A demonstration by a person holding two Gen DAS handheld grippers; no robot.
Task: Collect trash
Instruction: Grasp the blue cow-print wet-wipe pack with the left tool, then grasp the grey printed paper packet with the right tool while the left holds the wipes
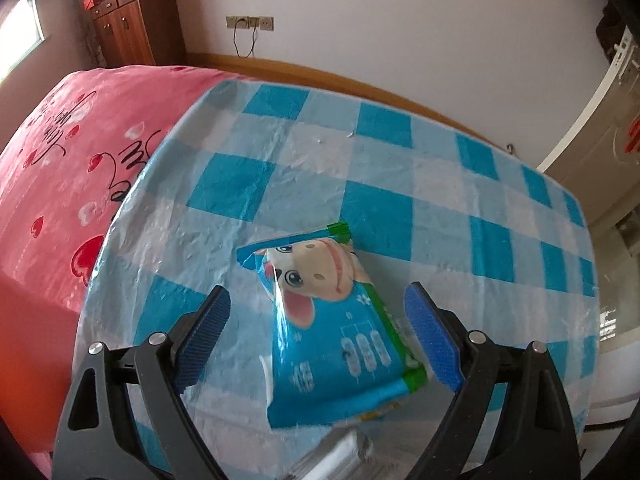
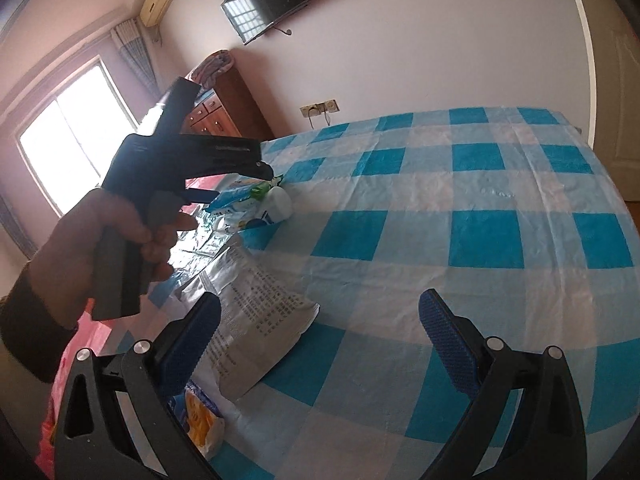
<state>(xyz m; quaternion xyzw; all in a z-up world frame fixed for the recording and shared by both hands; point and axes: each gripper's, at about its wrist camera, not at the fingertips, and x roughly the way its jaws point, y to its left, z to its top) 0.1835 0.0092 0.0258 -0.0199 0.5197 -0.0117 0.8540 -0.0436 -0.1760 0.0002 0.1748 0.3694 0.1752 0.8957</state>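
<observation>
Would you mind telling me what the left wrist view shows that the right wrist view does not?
Only the left wrist view shows the pink bedspread and the cartoon face on the blue snack packet between the open left tongs. Only the right wrist view shows the wall television, the silver printed wrapper and the hand holding the left tongs. Both show the blue checked tablecloth.

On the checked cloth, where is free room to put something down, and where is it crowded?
Free: the wide checked cloth right of the silver packet, toward the far edge. Crowded: the left edge, with the blue wrapper, the silver packet and a yellow packet.
</observation>
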